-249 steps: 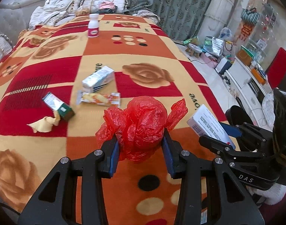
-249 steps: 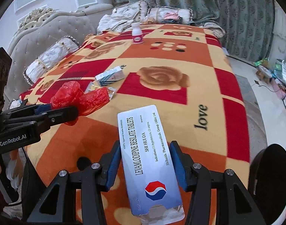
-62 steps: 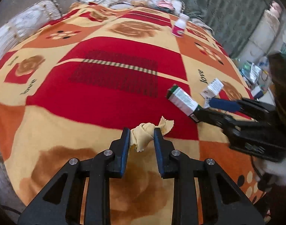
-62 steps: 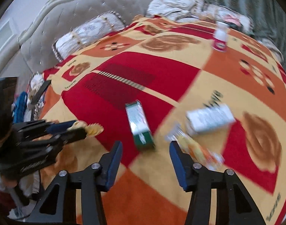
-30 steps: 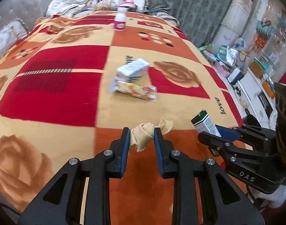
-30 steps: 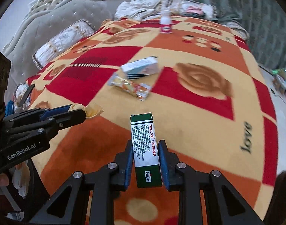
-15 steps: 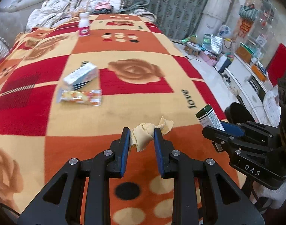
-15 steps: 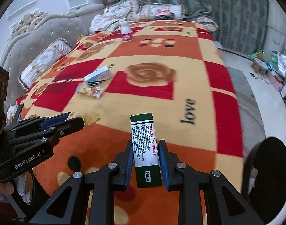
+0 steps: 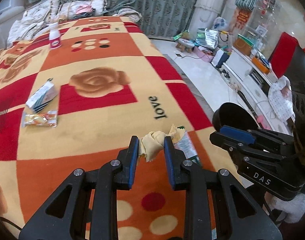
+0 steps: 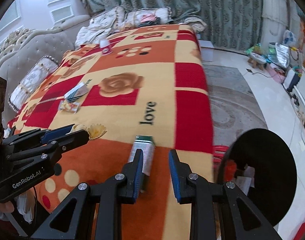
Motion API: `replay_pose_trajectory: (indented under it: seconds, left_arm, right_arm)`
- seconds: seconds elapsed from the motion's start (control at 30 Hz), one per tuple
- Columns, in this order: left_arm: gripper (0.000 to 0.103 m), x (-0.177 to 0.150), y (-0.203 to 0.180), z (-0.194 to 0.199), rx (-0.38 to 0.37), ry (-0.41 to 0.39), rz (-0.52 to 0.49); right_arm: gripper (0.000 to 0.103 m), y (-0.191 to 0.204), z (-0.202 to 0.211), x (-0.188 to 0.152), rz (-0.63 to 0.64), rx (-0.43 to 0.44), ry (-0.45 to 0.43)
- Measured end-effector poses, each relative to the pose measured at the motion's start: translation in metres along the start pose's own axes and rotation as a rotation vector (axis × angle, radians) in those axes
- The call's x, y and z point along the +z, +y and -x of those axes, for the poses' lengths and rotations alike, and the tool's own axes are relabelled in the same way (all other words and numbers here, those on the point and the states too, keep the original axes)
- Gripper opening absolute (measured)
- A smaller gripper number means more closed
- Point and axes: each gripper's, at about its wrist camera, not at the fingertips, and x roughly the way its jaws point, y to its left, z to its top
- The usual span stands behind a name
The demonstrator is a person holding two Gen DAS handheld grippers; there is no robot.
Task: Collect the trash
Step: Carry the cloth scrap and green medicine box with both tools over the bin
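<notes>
My left gripper (image 9: 150, 144) is shut on a crumpled yellow tissue (image 9: 152, 143), held above the blanket's near edge; it also shows in the right wrist view (image 10: 78, 133). My right gripper (image 10: 154, 161) is open, and the green and white box (image 10: 143, 154) is loose by its left finger, over the blanket; the box also shows in the left wrist view (image 9: 185, 145). A black bin (image 10: 258, 182) holding red plastic and a box stands at the right. A white carton (image 9: 41, 97), a snack wrapper (image 9: 39, 119) and a white bottle (image 9: 54, 37) lie on the blanket.
The bed carries a red, orange and yellow rose blanket (image 9: 104, 104). Pillows (image 10: 144, 18) and a grey headboard (image 10: 38, 48) lie at the far end. A rug (image 10: 232, 104) and floor clutter (image 9: 202, 40) are to the right.
My right gripper has opened and let go of the green and white box. Both grippers have swung right toward the black bin. The left stays shut on the tissue.
</notes>
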Motion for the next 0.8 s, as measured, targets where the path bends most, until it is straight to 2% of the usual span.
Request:
replay_pose_trajectory:
  seconds: [0.13, 0.23, 0.3, 0.43, 0.57, 0.6, 0.67, 0.8]
  left_arm:
    - [0.023, -0.001, -0.003, -0.004, -0.002, 0.009, -0.004]
    - [0.023, -0.005, 0.000, -0.005, 0.009, 0.019, -0.004]
    - [0.023, -0.007, 0.005, -0.004, 0.022, 0.021, 0.002]
    - [0.023, -0.010, 0.022, -0.001, 0.052, 0.022, 0.022]
    - [0.023, -0.011, 0.036, 0.004, 0.072, 0.016, 0.053]
    - [0.023, -0.011, 0.038, 0.006, 0.073, 0.015, 0.057]
    - [0.023, -0.011, 0.038, 0.006, 0.072, 0.012, 0.057]
    - [0.023, -0.010, 0.031, 0.002, 0.049, 0.023, 0.056]
  right_arm:
    - [0.025, -0.016, 0.003, -0.003, -0.036, -0.001, -0.001]
    - [0.026, -0.019, 0.000, -0.005, -0.060, 0.045, 0.017]
    - [0.039, -0.014, -0.006, -0.006, -0.058, 0.062, 0.031]
    - [0.039, 0.009, -0.022, -0.005, -0.023, 0.105, 0.057]
    - [0.039, 0.027, -0.045, -0.001, 0.011, 0.109, 0.083]
    - [0.038, 0.028, -0.051, -0.001, 0.017, 0.092, 0.093]
    - [0.028, 0.028, -0.057, -0.002, 0.021, 0.065, 0.110]
    - [0.025, 0.024, -0.048, -0.005, 0.037, 0.051, 0.097]
